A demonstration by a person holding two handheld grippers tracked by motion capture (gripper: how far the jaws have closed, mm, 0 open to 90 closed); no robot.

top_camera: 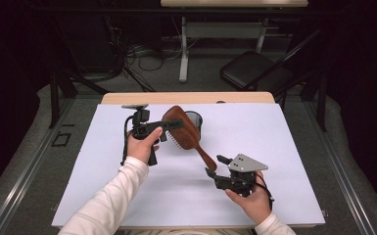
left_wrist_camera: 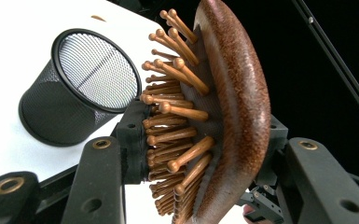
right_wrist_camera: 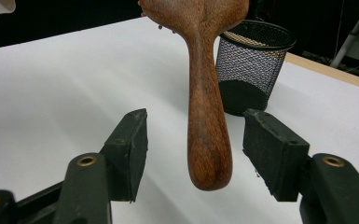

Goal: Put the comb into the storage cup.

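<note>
My left gripper (top_camera: 169,128) is clamped on the head of the wooden hairbrush (top_camera: 183,128): in the left gripper view one pad sits in among the bristles (left_wrist_camera: 177,112), the other presses the smooth rounded back, so it's a firm grasp across the head w/ the brush held off the table.

My right gripper (top_camera: 215,165) is released. In the right gripper view the jaws stand apart on either side of the handle's end (right_wrist_camera: 208,154), w/ clear gaps both sides, no pad touching the wood. The handle hangs btw them, free.

The brush itself: dark reddish-brown wood, oval head, bristles are wooden pins w/ rounded tips set in a dark cushion. The handle tapers, then swells to a rounded end. In the high view it slants from the left gripper down-right toward the right gripper, bristle side facing down-left, above the white table mat (top_camera: 103,186).

Just behind the brush head stands a black mesh cup (top_camera: 196,120), upright on the mat, near the far edge.
</note>
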